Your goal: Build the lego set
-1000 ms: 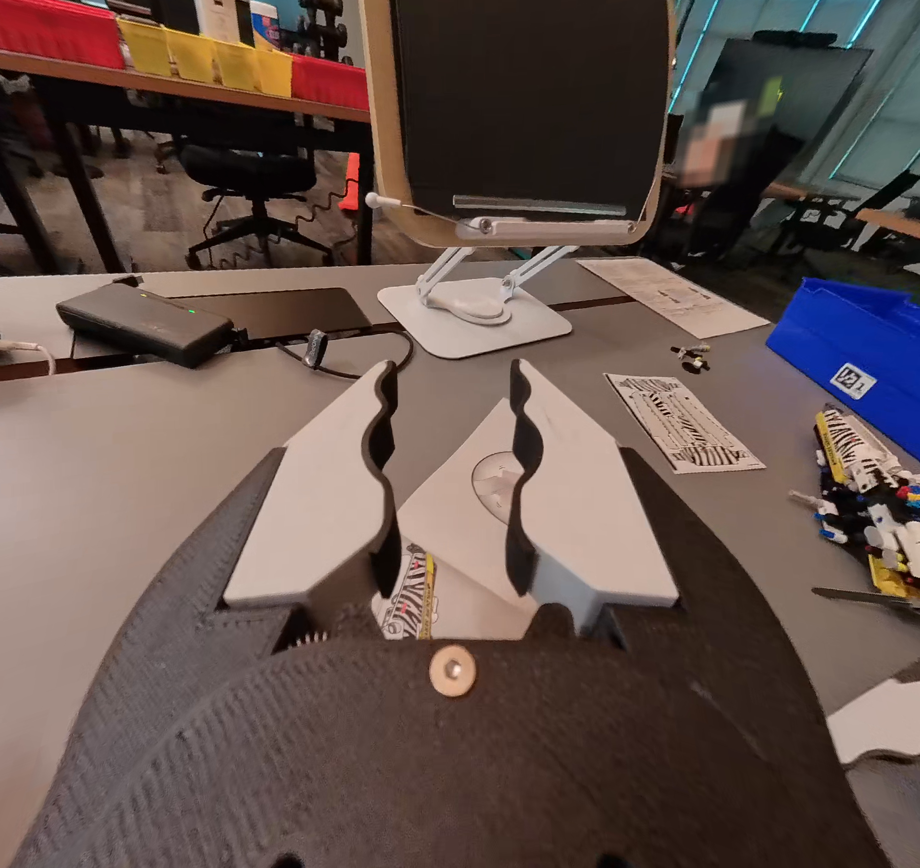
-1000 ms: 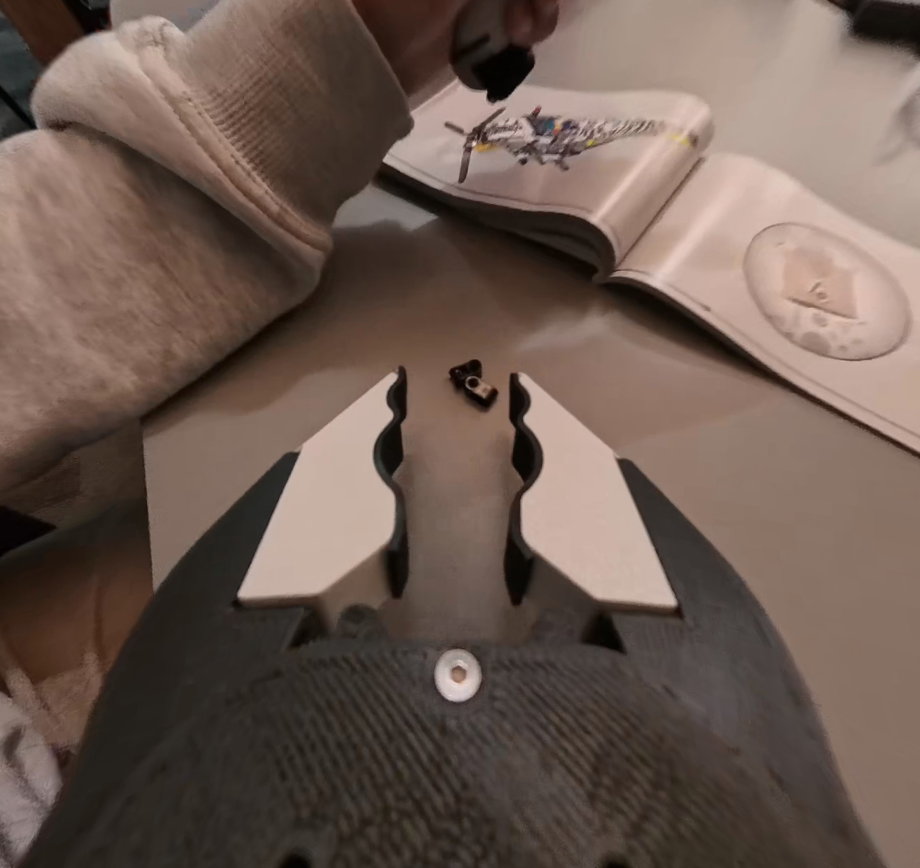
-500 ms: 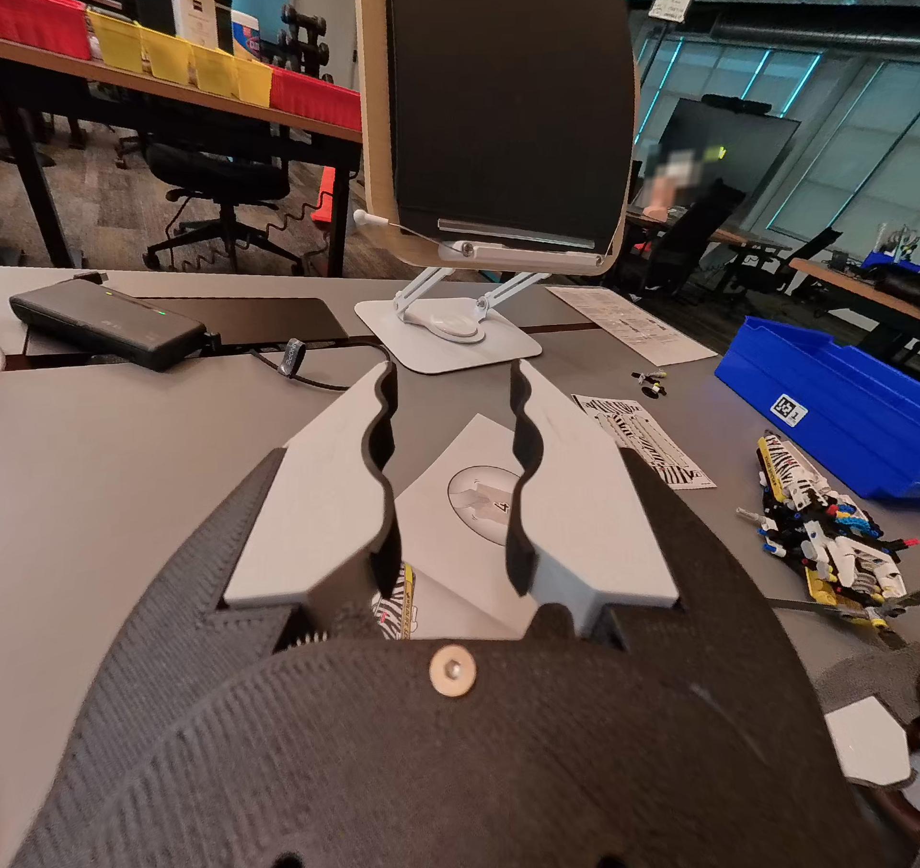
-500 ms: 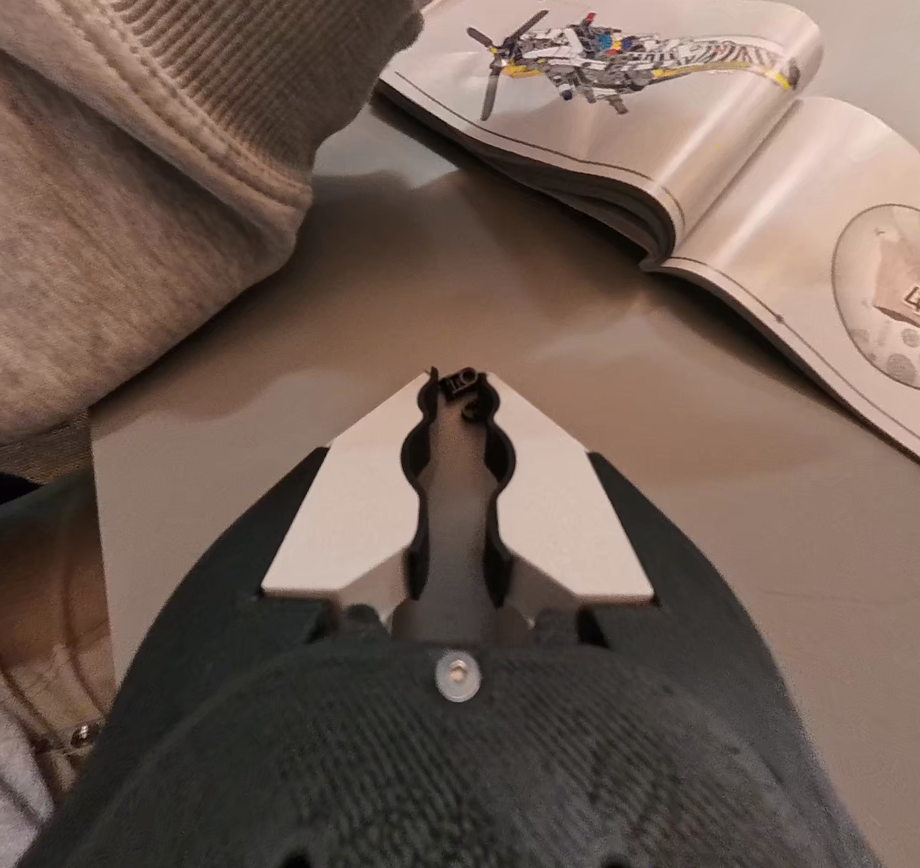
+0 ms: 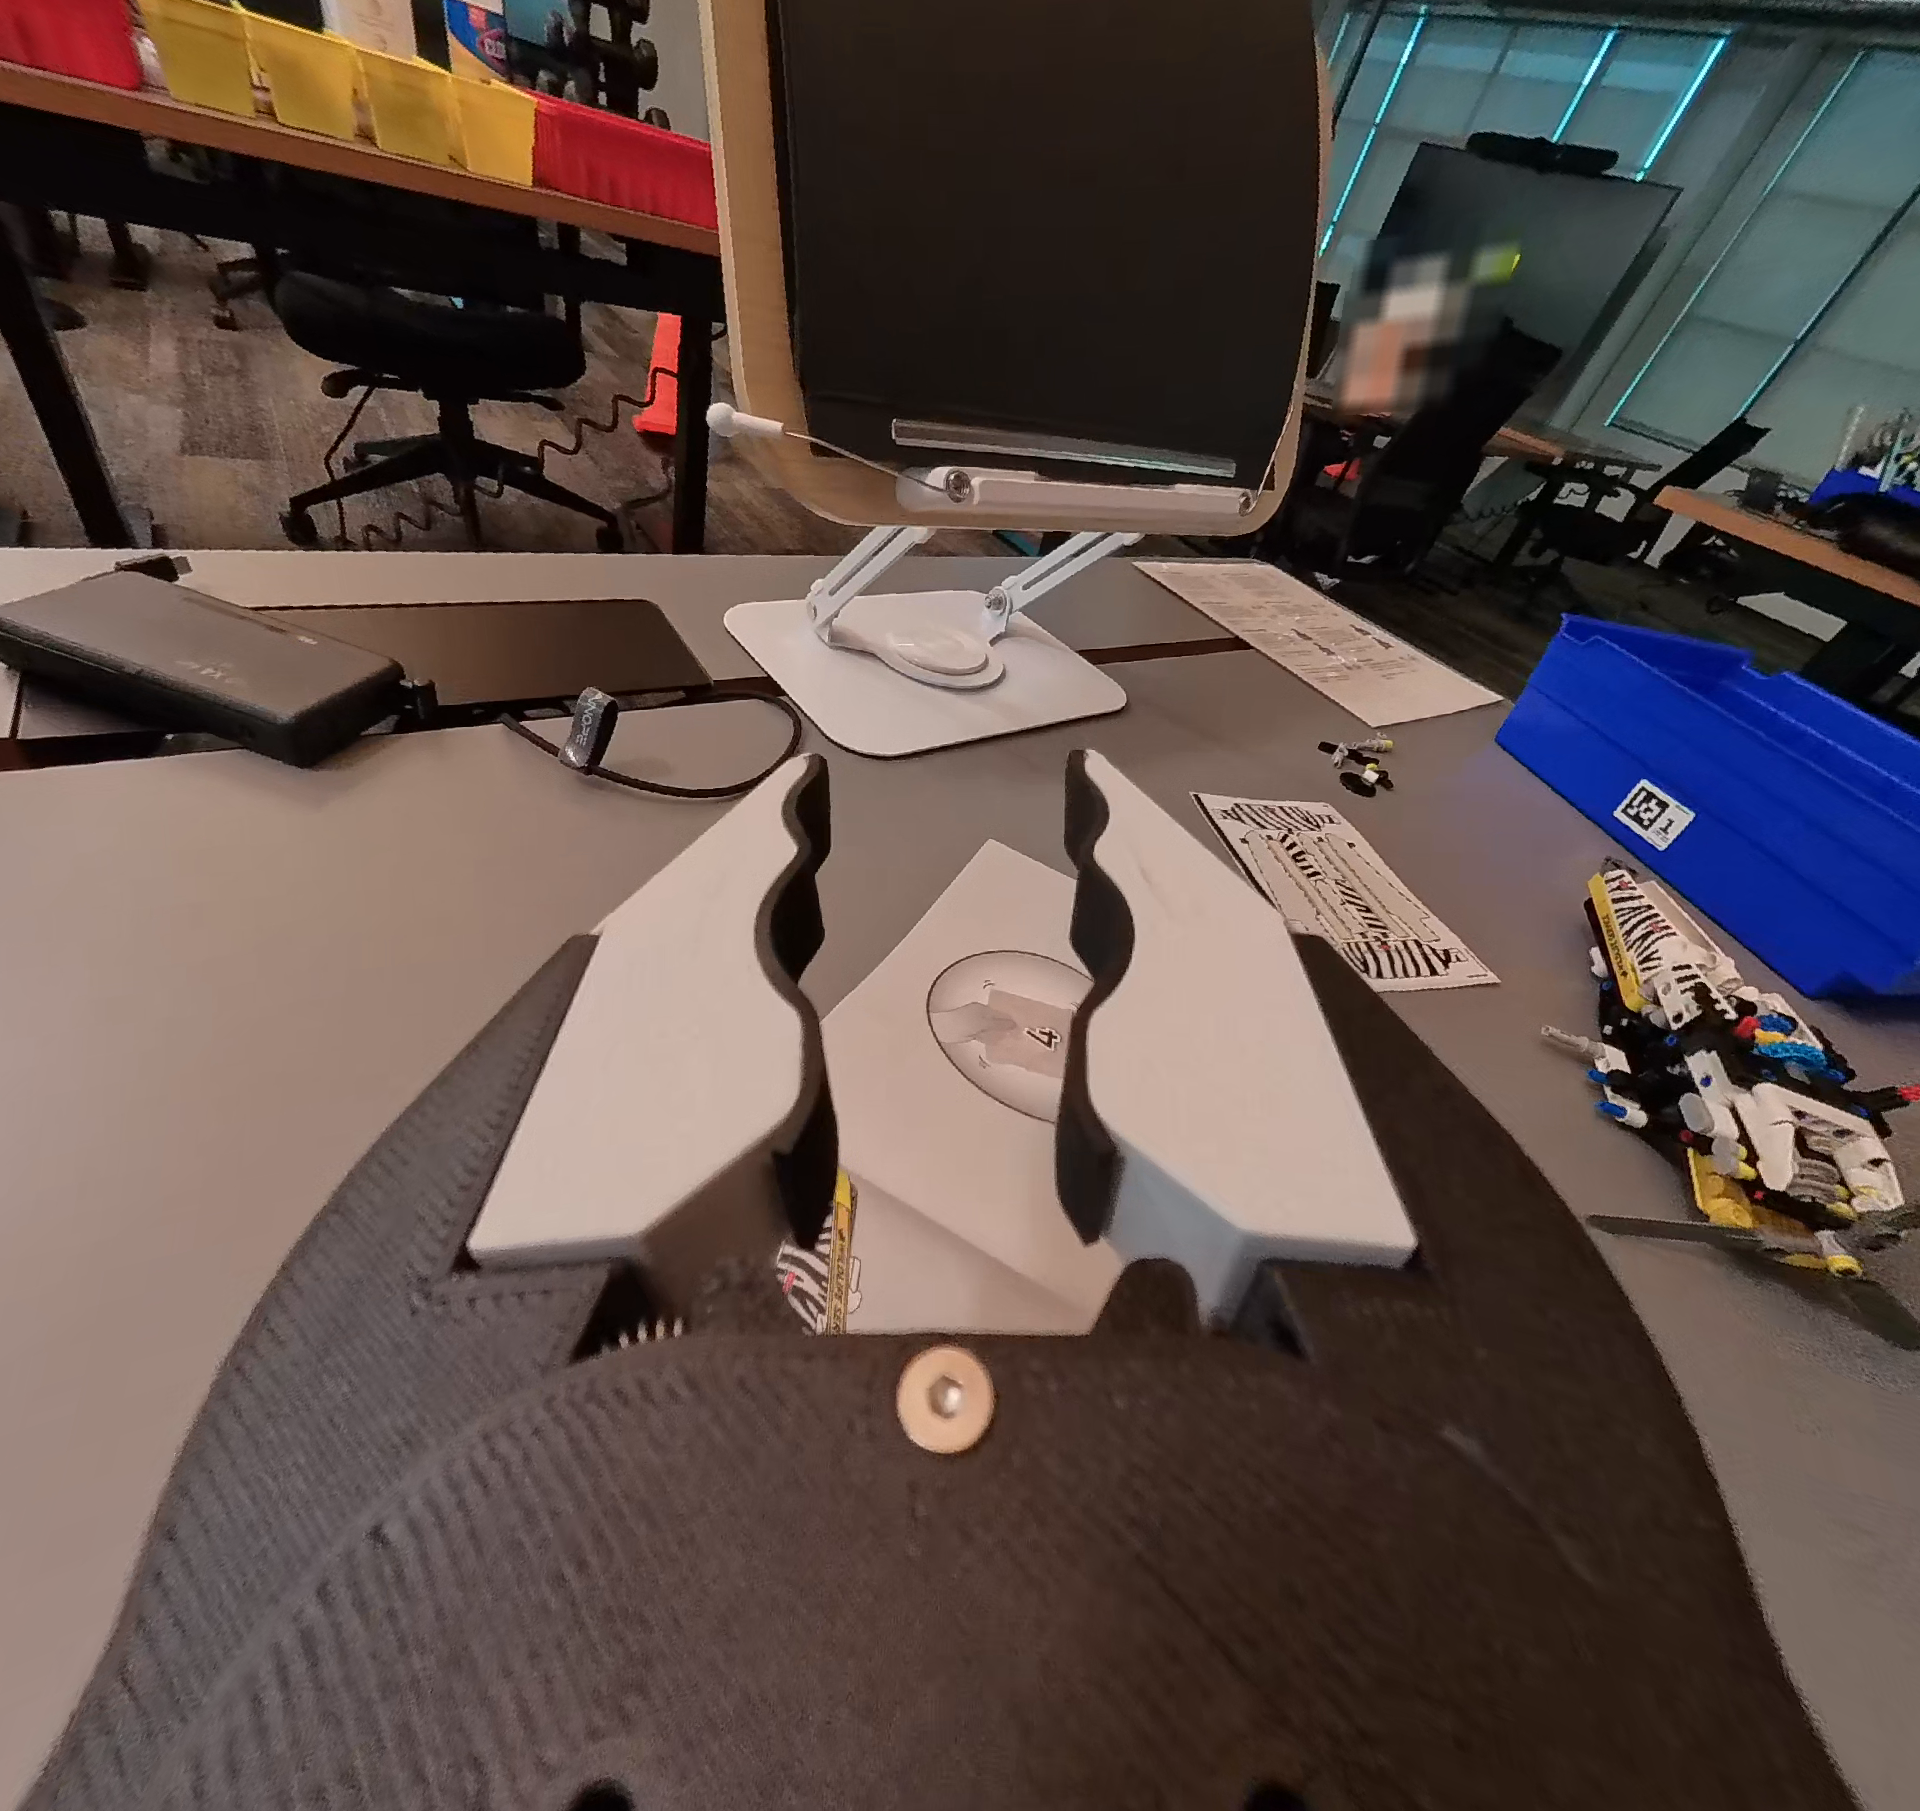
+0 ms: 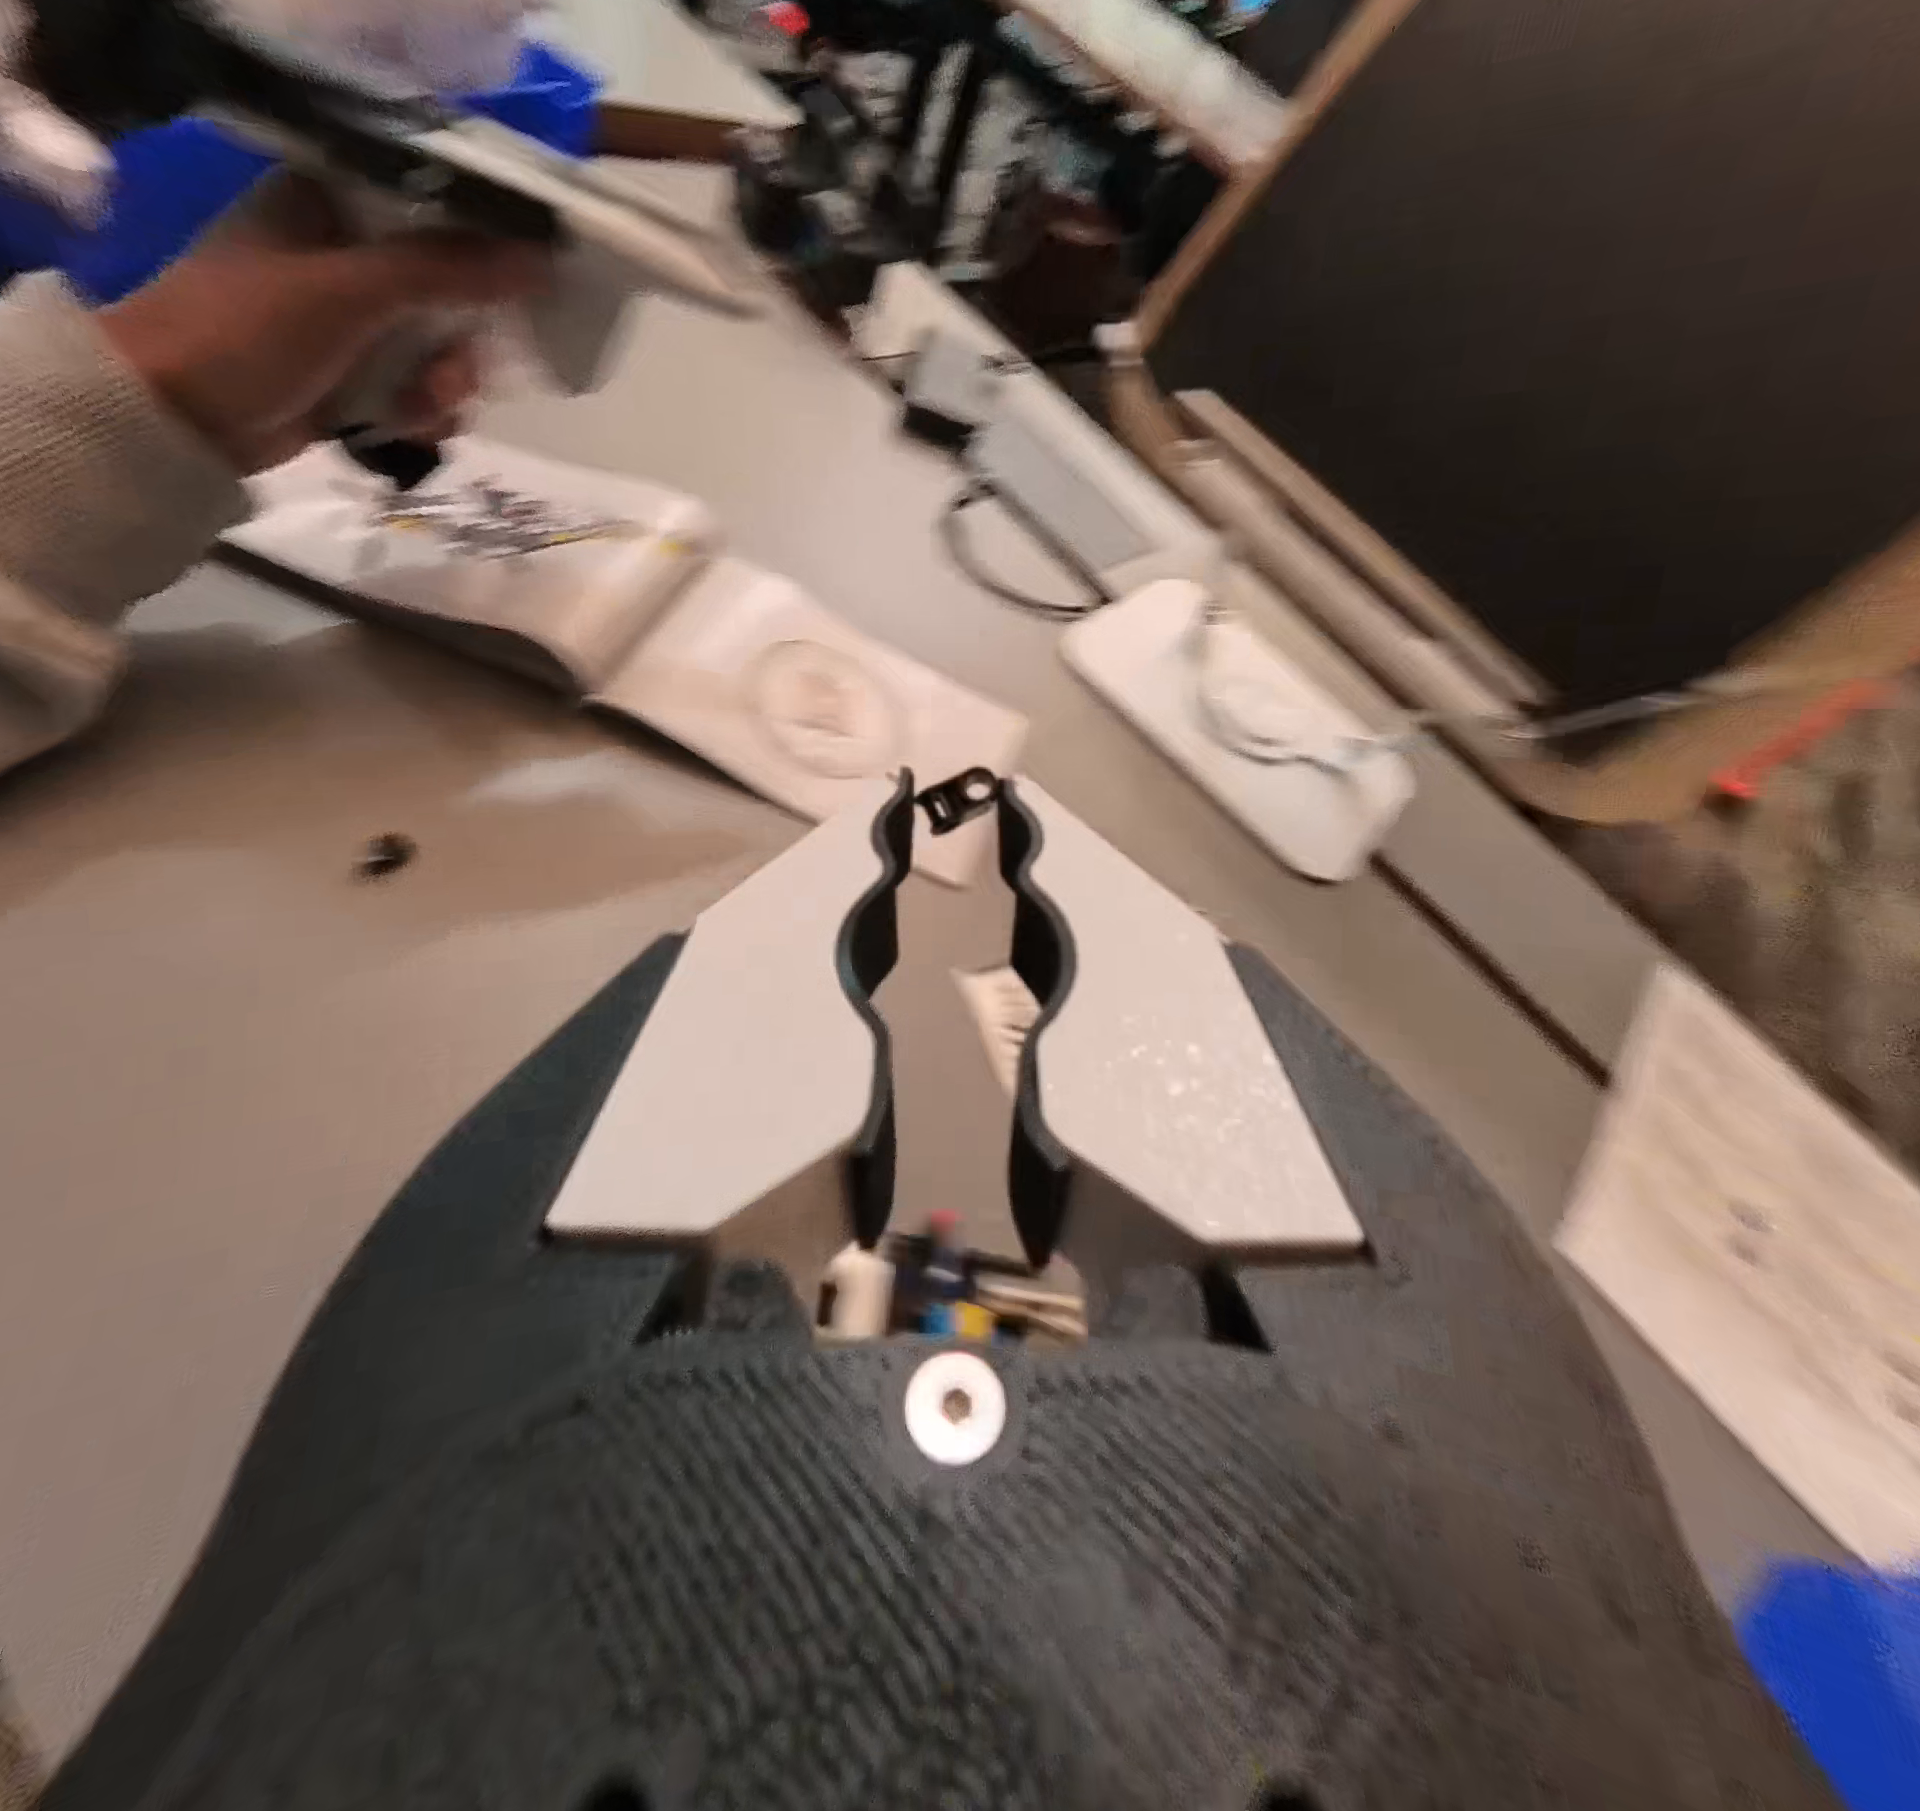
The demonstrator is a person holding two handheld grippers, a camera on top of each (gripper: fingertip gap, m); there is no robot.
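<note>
My right gripper [image 6: 956, 800] is shut on a small black lego piece [image 6: 961, 798] at its fingertips, lifted above the table. A second small black piece [image 6: 382, 852] lies on the table to the left. My left gripper [image 5: 948, 785] is open and empty, hovering over the open instruction booklet [image 5: 997, 1023], which also shows in the right wrist view [image 6: 727, 660]. The partly built lego model [image 5: 1725, 1086], with zebra stripes and yellow, white and black parts, lies on the table at the right. A person's sleeve [image 6: 62, 494] is at the left of the right wrist view.
A tablet on a white stand [image 5: 925, 660] stands at the back centre. A blue bin [image 5: 1725, 795] is at the right, a sticker sheet [image 5: 1340, 888] and a few small parts [image 5: 1356, 759] before it. A black power bank [image 5: 197, 660] with cable lies at the left. The grippers' ends are close to 25 centimeters from one another. To the partly built lego model [image 5: 1725, 1086]: right tips about 15 centimeters, left tips about 30 centimeters.
My right gripper closed on the small black piece, then lifted and swung away from the table with it. My left gripper stayed open over the booklet, shifting only slightly.
</note>
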